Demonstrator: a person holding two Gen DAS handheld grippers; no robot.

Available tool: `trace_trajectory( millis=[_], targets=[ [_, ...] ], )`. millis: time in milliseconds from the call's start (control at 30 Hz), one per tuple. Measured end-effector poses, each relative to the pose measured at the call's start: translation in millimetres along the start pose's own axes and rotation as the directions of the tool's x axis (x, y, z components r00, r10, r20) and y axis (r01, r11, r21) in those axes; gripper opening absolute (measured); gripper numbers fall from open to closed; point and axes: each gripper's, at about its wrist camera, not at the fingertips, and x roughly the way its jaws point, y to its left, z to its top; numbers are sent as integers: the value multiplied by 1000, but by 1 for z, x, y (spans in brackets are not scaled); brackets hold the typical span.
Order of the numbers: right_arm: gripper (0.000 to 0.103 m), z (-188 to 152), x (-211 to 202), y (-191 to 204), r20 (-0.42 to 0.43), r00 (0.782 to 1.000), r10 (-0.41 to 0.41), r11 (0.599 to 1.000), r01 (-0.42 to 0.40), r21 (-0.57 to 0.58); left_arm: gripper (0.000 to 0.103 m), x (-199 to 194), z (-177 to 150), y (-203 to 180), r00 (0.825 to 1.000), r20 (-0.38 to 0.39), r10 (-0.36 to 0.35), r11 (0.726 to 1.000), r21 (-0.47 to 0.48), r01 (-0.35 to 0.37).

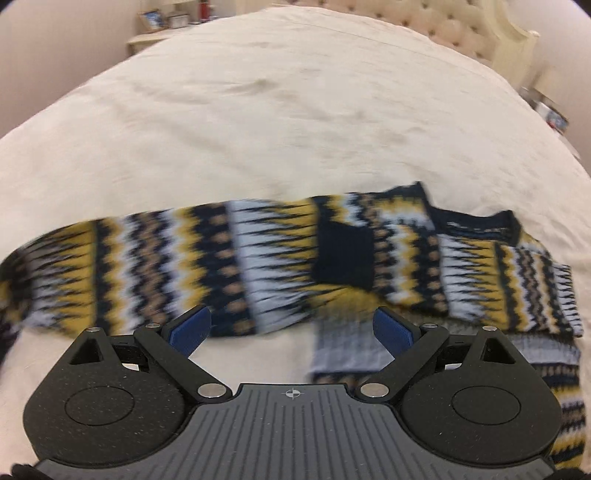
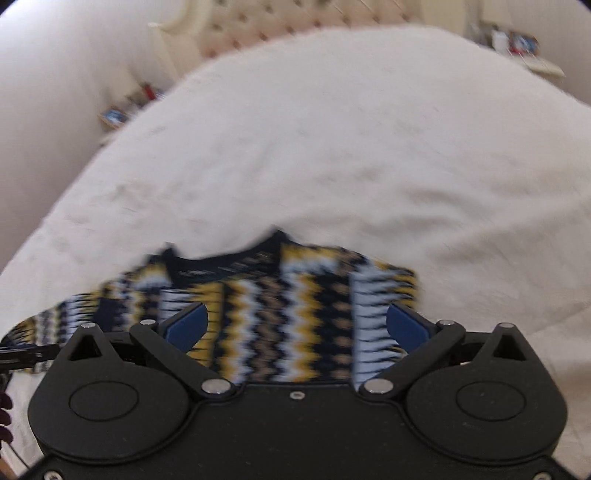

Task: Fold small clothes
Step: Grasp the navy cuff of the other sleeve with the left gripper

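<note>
A wide bed [image 1: 258,110] with a cream cover fills both views, with a tufted headboard [image 1: 436,18] along the top of the frame and a cluttered bedside shelf [image 1: 162,26] at the upper left of the left wrist view. One knitted sweater [image 1: 240,258], zigzag-patterned in navy, mustard, tan and white, lies stretched in a band across the middle of the frame, with a sleeve [image 1: 351,354] folded down at the lower centre-right and the dark neckline visible near the right end. Both pictures are blurred by motion. At the bottom centre, the left gripper [image 1: 291,328] hovers just over the sweater's near edge, its two blue-padded jaws spread wide and holding nothing. In the right wrist view the right gripper [image 2: 295,328] sits low over the sweater's body, below the collar, jaws likewise spread apart and empty. Count: one bed, one sweater, two grippers, four blue pads. The likely risk is that a jaw pinches only the top knit layer, or catches the bed cover beneath, so the fold drags crooked or the loose sleeve slips out
</note>
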Motion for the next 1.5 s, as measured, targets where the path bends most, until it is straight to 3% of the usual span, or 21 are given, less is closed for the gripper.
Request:
trace_trajectory(
  millis=[133,567,733,1000,1133,1267,1367,1433,1500],
  targets=[
    [103,-4,-11,31,52,998,38,999,-36,-26,96,-12,-18,42,998,-1,58,998,-26,-58],
    [103,-43,-6,108,-79,989,123,990,-128,-56,96,-42,-55,164,972,-12,236,958,-164,-235],
    [103,-50,-5,138,-104,984,144,985,-153,-80,95,-61,-53,195,942,45,333,933,-156,-323],
    [103,-50,-3,177,-120,978,170,976,-184,-118,95,-27,-30,246,911,-5,412,908,-85,-411],
    [103,-48,-3,195,-126,976,175,970,-193,-148,95,-12,-1,280,879,-15,477,877,-55,-477],
    [103,-45,-2,208,-131,975,181,968,-200,-152,95,-17,22,307,851,3,525,846,-115,-521],
    [103,-44,0,216,-140,972,187,964,-209,-164,95,-36,25,315,878,33,477,855,-250,-455],
    [103,-44,3,221,-150,970,191,961,-216,-173,95,-50,15,316,920,52,387,869,-353,-346],
    [103,-44,7,225,-166,967,195,958,-224,-179,95,-52,2,309,952,59,301,874,-415,-251]
  ],
)
